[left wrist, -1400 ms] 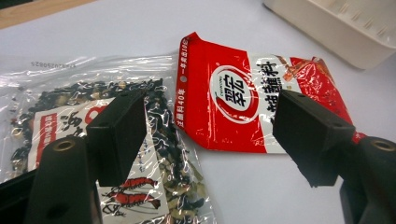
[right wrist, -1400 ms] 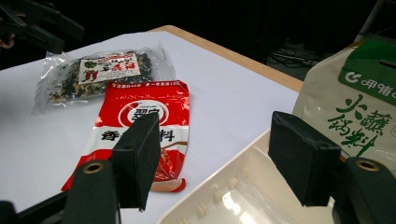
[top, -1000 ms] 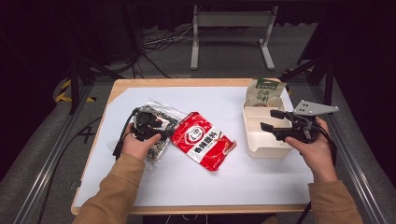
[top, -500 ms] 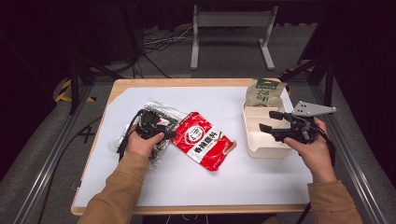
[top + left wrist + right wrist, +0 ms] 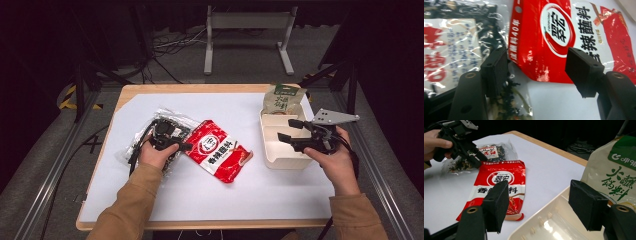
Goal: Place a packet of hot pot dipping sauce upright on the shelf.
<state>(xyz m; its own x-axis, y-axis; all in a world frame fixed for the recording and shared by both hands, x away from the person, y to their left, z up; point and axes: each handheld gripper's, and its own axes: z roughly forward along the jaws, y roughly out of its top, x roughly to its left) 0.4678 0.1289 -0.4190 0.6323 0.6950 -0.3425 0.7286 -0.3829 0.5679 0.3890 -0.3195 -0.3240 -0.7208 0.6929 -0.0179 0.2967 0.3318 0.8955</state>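
Note:
A red seasoning packet lies flat in the middle of the white mat. Its left corner overlaps a clear bag of dark dried bits. My left gripper hovers low over that overlap. In the left gripper view its jaws straddle the red packet's lower corner beside the clear bag. They have just been closing a little, and the pads press on nothing. My right gripper stands open above a cream tray, nothing between its jaws.
A beige and green pouch leans at the tray's far end, close to my right jaw. The wooden table edge borders the mat. A metal stand and cables sit on the floor beyond.
My left gripper has sunk and shifted slightly toward the red packet's corner, its jaws a bit narrower. The right gripper has stayed over the tray.

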